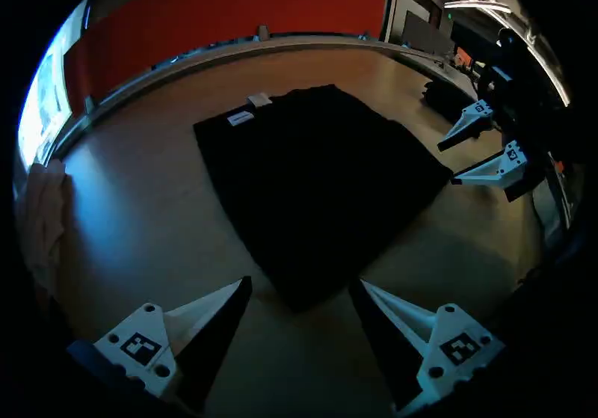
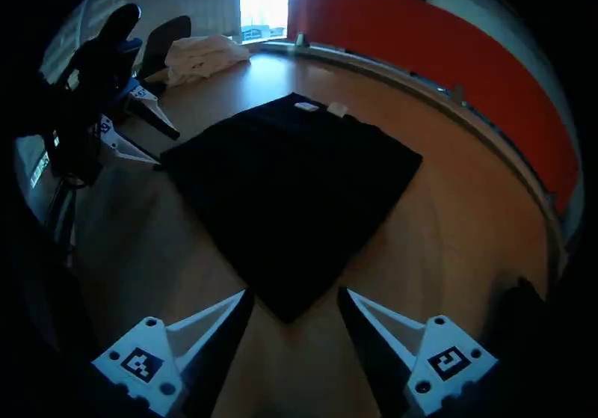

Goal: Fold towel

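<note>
A black towel (image 1: 321,186) lies flat and spread out on the brown wooden table (image 1: 134,223), in the middle of both views, turned so that it looks like a diamond. In the left gripper view the left claw (image 1: 299,283) is at the bottom of the frame with its two fingers wide apart. The near corner of the towel points into the gap between them, and nothing is clamped. At the right edge of this view the right claw (image 1: 447,164) is just beside the towel's right corner, also open. In the right gripper view it is the same picture from the other side: the fingers stand apart at the bottom, a towel corner between them.

Two small white labels (image 1: 241,118) sit at the far edge of the towel. A pile of light cloth (image 2: 202,55) rests on the table at the upper left of the right gripper view, well apart from the towel. A red panel (image 1: 239,7) runs behind the table.
</note>
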### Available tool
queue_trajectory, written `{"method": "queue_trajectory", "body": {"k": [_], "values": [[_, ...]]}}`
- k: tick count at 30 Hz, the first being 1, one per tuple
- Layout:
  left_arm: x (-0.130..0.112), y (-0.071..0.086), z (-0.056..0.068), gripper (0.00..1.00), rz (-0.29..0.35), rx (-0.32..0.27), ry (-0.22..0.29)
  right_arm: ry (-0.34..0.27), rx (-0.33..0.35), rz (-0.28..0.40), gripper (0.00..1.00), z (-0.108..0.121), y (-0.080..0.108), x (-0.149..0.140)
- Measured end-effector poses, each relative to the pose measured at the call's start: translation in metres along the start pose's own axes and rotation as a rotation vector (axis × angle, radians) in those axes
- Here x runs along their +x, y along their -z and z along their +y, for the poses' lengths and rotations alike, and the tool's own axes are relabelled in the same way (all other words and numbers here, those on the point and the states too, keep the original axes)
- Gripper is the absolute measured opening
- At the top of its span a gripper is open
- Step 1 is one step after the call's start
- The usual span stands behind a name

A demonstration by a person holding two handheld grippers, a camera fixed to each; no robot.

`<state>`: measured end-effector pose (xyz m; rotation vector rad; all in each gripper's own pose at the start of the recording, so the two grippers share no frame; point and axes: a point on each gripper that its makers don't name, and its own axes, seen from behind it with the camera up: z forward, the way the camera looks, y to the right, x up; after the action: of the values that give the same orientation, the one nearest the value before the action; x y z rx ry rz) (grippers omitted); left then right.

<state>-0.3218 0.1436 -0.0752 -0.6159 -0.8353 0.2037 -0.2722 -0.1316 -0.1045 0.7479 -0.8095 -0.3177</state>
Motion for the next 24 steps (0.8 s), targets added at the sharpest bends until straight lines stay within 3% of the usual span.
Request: {"method": "queue_trajectory", "body": {"k": [8, 15, 24], "values": [[-0.0048, -0.0033, -0.0016, 0.8, -0.023, 0.011, -0.024, 0.0, 0.015, -0.019, 0.7, -0.0011, -0.0001, -0.0068], [-0.0055, -0.0043, -0.0019, 0.77, -0.032, 0.019, -0.045, 0.007, 0.014, -0.028, 0.67, -0.0012, -0.0003, -0.0104], [-0.0067, -0.0046, 0.0004, 0.67, -0.039, 0.037, -0.047, -0.002, 0.028, -0.03, 0.54, -0.0036, -0.0033, -0.0109]]}}
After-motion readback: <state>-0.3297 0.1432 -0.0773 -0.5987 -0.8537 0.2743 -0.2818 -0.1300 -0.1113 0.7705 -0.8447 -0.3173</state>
